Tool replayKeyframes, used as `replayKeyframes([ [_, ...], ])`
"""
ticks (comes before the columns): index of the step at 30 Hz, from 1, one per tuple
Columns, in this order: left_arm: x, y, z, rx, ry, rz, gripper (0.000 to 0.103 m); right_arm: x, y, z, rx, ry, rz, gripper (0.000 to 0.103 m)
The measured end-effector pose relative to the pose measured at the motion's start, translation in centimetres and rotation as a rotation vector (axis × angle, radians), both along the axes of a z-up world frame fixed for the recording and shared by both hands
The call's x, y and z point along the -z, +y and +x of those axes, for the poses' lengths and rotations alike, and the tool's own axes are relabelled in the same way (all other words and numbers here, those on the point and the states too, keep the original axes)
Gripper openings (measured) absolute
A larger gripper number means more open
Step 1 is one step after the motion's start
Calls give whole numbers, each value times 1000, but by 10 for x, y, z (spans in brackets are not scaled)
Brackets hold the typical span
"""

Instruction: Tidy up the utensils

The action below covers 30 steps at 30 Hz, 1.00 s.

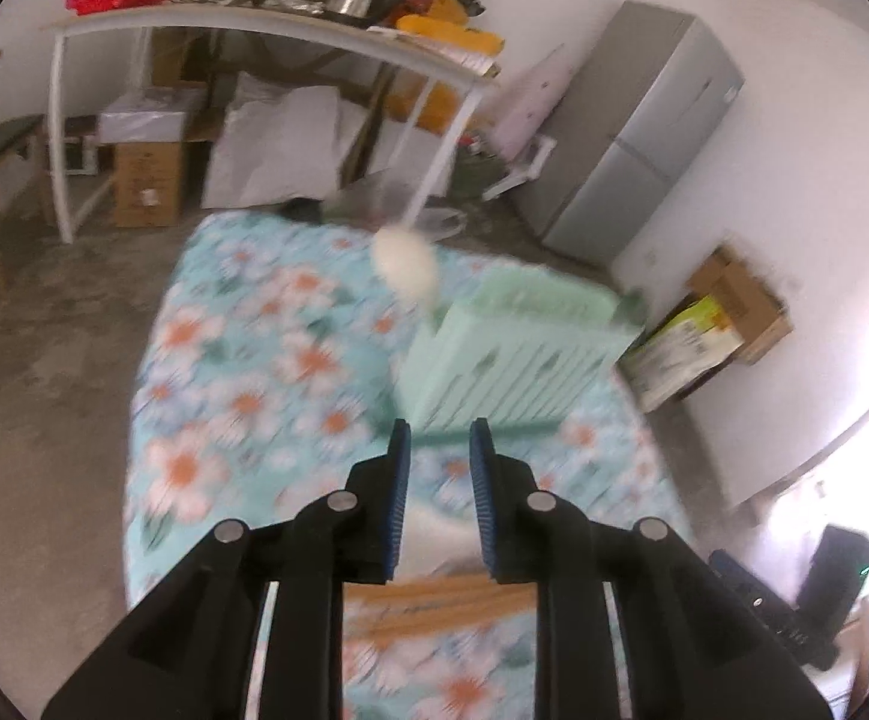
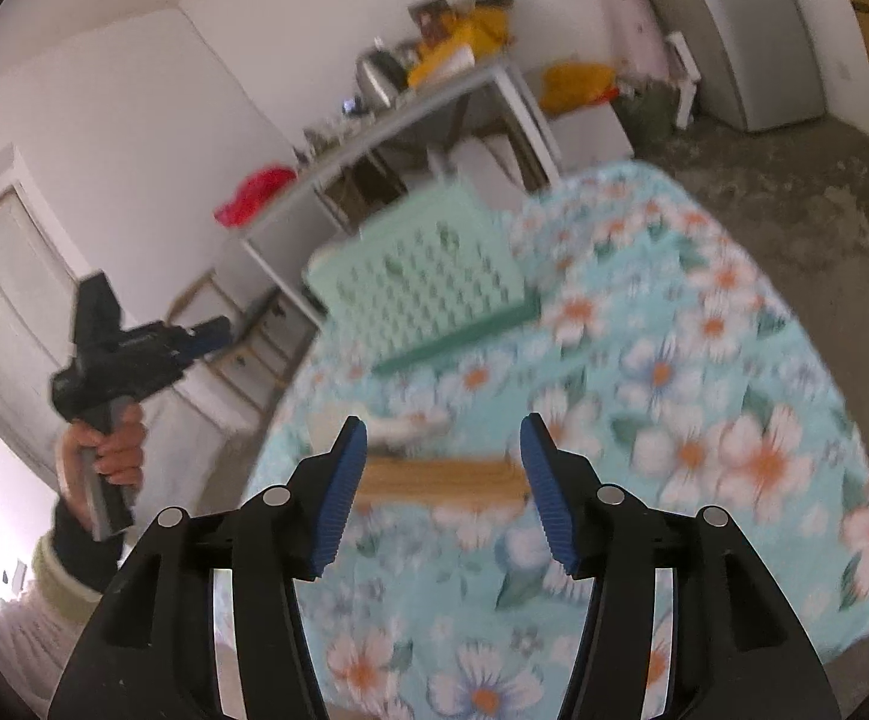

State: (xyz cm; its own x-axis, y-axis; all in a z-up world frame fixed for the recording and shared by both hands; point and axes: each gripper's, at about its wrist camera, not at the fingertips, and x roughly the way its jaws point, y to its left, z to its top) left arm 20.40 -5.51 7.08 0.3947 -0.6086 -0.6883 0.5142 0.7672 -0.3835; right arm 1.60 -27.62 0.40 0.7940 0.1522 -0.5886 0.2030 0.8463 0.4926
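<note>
Hovering above floral turquoise tablecloth (image 1: 242, 360), left gripper (image 1: 439, 438) jaws apart, nothing between them; right gripper (image 2: 443, 441) jaws spread wide, likewise bare. Bundle of wooden chopsticks (image 2: 440, 480) lies lower centre of frame, white ceramic spoon (image 2: 404, 426) just beyond it. Mint-green slotted plastic utensil holder (image 1: 512, 354) stands centre right, white spoon bowl (image 1: 405, 264) sticking out above its rim; other contents blurred.

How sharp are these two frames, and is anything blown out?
Left wrist view: the left gripper is sharp, but the green utensil rack and floral tablecloth are motion-blurred; window glare at lower right. Right wrist view: the same smear on the chopsticks, with overexposure at lower left.
</note>
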Motion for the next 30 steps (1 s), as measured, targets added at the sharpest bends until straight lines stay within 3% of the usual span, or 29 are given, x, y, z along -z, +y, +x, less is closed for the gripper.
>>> replayKeyframes([
  [6, 47, 20, -40, -65, 30, 56, 40, 31, 41, 5, -39, 156, -142, 61],
  [12, 105, 22, -69, -130, 55, 246, 55, 52, 62, 11, -37, 240, -283, 75],
  [15, 128, 25, -76, -155, 84, 289, 60, 64, 63, 17, -35, 280, -301, 78],
  [17, 134, 26, -81, -164, 52, 302, 63, 70, 66, 19, -31, 310, -341, 79],
  [19, 136, 26, -84, -167, 31, 327, 72, 74, 71, 20, -42, 322, -375, 84],
  [21, 140, 29, -81, -182, 40, 333, 83, 76, 76, 23, -46, 329, -403, 89],
  [23, 142, 33, -78, -186, 57, 317, 87, 77, 80, 24, -43, 335, -424, 95],
  [26, 144, 29, -78, -149, 51, 322, 97, 80, 80, 23, -34, 334, -422, 95],
  [30, 144, 21, -82, -131, 29, 364, 97, 81, 74, 24, -44, 324, -374, 95],
])
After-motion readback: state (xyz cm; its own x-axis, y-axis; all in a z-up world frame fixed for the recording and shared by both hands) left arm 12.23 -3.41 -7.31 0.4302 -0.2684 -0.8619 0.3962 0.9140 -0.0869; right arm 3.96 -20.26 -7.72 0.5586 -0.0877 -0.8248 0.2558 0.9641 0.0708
